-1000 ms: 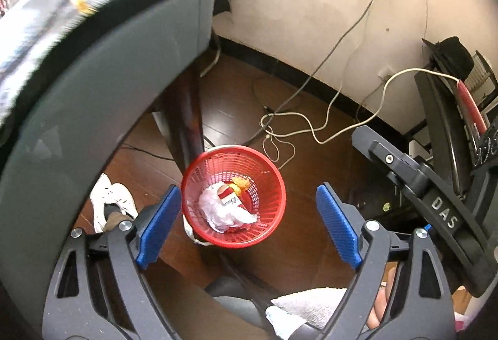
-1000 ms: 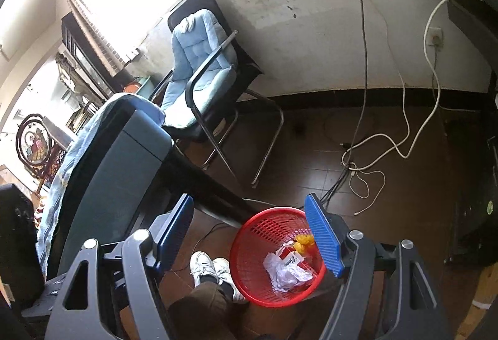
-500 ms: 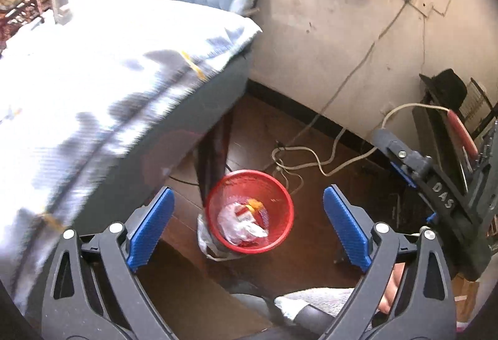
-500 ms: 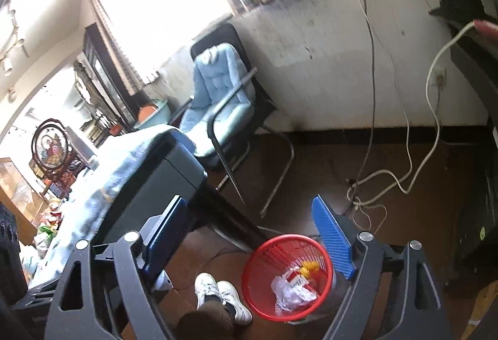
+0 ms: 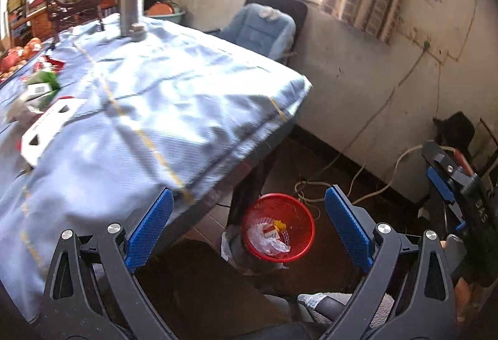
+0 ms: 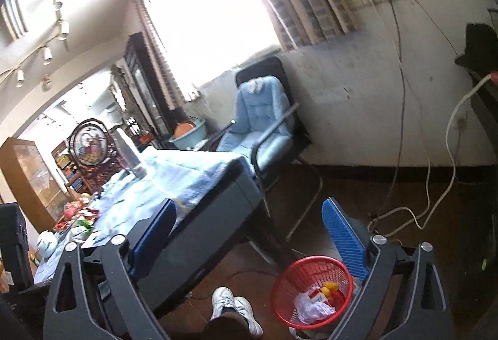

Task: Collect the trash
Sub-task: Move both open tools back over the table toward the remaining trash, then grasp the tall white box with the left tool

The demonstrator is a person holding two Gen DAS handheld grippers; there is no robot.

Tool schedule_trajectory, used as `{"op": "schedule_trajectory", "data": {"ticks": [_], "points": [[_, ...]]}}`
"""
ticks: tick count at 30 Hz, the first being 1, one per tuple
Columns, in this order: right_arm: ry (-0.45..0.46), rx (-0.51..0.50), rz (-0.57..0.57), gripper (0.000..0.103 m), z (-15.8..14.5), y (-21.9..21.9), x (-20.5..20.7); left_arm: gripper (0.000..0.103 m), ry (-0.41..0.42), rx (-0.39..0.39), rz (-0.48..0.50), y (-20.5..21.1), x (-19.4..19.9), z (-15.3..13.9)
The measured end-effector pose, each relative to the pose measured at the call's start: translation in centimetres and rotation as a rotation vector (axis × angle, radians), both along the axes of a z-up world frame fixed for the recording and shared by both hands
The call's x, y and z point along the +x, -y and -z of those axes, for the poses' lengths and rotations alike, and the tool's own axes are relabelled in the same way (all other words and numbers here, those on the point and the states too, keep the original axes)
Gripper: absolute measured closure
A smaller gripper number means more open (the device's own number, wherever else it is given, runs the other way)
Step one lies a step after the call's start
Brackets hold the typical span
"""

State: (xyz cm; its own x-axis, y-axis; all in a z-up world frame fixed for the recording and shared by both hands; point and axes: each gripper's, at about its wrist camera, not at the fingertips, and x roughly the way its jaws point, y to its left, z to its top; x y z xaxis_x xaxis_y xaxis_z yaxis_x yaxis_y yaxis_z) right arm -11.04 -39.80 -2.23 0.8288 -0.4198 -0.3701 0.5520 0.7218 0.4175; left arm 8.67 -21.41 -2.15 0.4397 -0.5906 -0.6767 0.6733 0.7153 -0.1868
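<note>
A red mesh waste basket [image 5: 278, 226] stands on the dark floor by the table leg, holding crumpled plastic, a red-and-white pack and something yellow; it also shows in the right wrist view [image 6: 312, 291]. My left gripper [image 5: 247, 228] is open and empty, high above the basket at the table's corner. My right gripper [image 6: 249, 234] is open and empty, also raised above the floor. Loose trash lies at the table's far left: a green packet [image 5: 42, 84], red wrappers [image 5: 51, 61] and a flat white box [image 5: 48, 125].
The table wears a light blue cloth [image 5: 155, 97] with a metal bottle [image 5: 130, 8] on it. A blue-cushioned chair [image 6: 264, 125] stands by the wall. Cables [image 6: 401, 215] trail over the floor. My white shoes [image 6: 236, 309] are beside the basket.
Both grippers have risen and tilted up from over the basket, so the tabletop and its trash have come into view. The basket looks smaller and lower. Both grippers stay open.
</note>
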Motion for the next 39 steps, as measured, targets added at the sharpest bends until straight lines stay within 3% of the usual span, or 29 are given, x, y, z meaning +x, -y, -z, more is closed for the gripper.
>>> {"op": "schedule_trajectory", "data": {"ticks": [5, 12, 19, 23, 27, 35, 39], "points": [[0.022, -0.049, -0.046, 0.006, -1.9, -2.5, 0.1, 0.007, 0.042, -0.048, -0.061, -3.8, 0.1, -1.5], [0.005, -0.105, -0.13, 0.006, -3.1, -6.1, 1.4, 0.007, 0.081, -0.054, -0.187, -10.5, 2.1, -2.3], [-0.066, -0.14, -0.224, 0.006, -2.4, -9.0, 4.8, 0.007, 0.021, -0.048, -0.366, -19.4, 8.2, -3.4], [-0.114, -0.152, -0.268, 0.006, -1.4, -10.1, 6.9, 0.007, -0.012, -0.048, -0.419, -22.2, 11.8, -4.4], [-0.155, -0.167, -0.297, 0.006, -0.8, -10.8, 8.5, 0.007, -0.047, -0.011, -0.427, -21.8, 15.6, -4.7], [-0.216, -0.197, -0.301, 0.006, -0.3, -11.5, 10.2, 0.007, -0.122, 0.028, -0.342, -15.7, 22.1, -3.3], [-0.23, -0.203, -0.305, 0.006, -0.3, -11.5, 10.6, 0.007, -0.072, 0.213, -0.364, -13.7, 24.3, -1.1]]}}
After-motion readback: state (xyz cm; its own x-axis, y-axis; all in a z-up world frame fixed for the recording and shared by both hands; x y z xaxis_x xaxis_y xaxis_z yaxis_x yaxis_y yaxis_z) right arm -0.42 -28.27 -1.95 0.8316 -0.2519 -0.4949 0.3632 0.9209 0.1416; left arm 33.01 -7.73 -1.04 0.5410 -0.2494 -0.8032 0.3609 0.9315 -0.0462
